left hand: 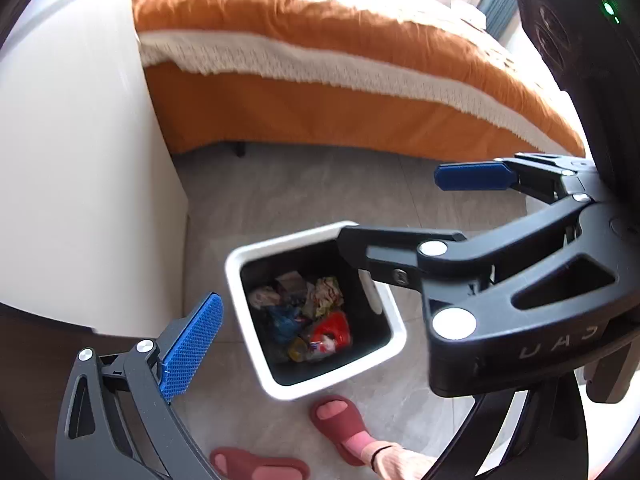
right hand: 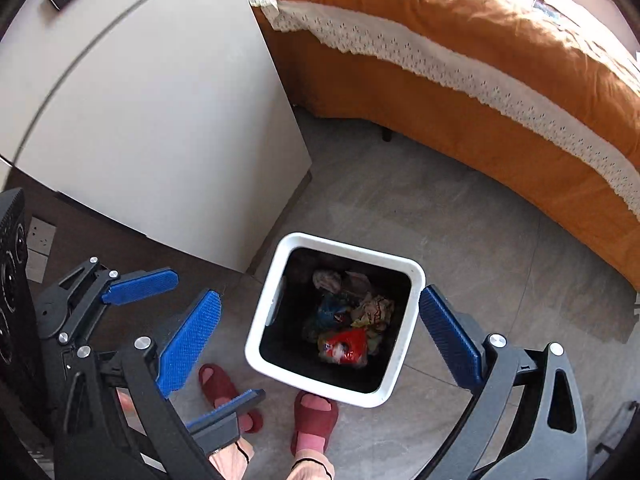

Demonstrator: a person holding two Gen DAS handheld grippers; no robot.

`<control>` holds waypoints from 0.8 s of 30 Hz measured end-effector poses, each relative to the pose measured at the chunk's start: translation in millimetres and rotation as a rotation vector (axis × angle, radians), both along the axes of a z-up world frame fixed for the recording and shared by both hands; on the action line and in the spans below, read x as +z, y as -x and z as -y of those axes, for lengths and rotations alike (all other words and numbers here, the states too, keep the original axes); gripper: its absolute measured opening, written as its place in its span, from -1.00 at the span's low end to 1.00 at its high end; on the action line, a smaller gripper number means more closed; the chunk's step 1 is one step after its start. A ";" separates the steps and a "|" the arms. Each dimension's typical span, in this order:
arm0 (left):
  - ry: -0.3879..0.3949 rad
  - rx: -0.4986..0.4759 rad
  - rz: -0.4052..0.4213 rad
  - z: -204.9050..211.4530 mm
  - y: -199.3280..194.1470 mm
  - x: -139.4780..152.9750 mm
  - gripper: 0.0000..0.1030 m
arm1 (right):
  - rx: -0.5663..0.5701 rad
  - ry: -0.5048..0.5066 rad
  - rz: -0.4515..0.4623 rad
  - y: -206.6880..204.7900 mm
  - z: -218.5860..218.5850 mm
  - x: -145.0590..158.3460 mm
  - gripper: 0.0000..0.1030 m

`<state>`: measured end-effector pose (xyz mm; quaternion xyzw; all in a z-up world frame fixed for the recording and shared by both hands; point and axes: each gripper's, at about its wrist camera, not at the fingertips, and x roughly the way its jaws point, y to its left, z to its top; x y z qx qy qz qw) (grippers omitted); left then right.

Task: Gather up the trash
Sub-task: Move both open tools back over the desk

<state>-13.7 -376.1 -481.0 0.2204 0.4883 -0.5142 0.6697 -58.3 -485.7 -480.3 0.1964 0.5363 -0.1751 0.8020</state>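
1. My main worry is a knock to the trash bin (right hand: 335,394): in the right wrist view its white rim sits just beside the right gripper's (right hand: 320,332) right finger pad, so I judge that a careless swing could tip it and spill the trash (right hand: 346,322) onto the floor (right hand: 480,240).
2. In the left wrist view the right gripper (left hand: 404,206) hangs right of centre, and its black lower finger covers the bin's upper right corner. With both tools crowding 1 spot, I think they could bump each other.
3. The person's feet in red slippers (right hand: 314,420) stand at the bin's lower edge; a step forward could shove it.
4. Both pairs of fingers are spread wide and hold nothing. For the left gripper (left hand: 320,340) I see only 1 blue pad, lower left, but its other finger shows in the right wrist view.
5. The bin sits on the floor, lower centre in both views, below and between the right fingers, with crumpled wrappers and a red packet at its bottom.
6. The white desk (right hand: 160,120) fills the upper left, the orange bed (right hand: 480,60) the upper right.
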 end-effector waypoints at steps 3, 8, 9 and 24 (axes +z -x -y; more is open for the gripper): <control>0.022 0.030 0.019 -4.5 -4.5 46.1 0.91 | 0.010 0.011 0.034 0.5 -5.6 40.6 0.92; 0.065 0.074 0.068 -13.0 -9.1 137.4 0.91 | 0.030 0.074 0.134 -0.5 -15.1 131.9 0.92; 0.078 0.085 0.073 -14.9 -9.6 153.8 0.91 | 0.037 0.088 0.159 -1.0 -17.4 153.5 0.92; 0.209 0.441 0.313 -117.9 -28.0 384.6 0.91 | 0.360 0.225 0.613 -47.3 -89.6 389.4 0.92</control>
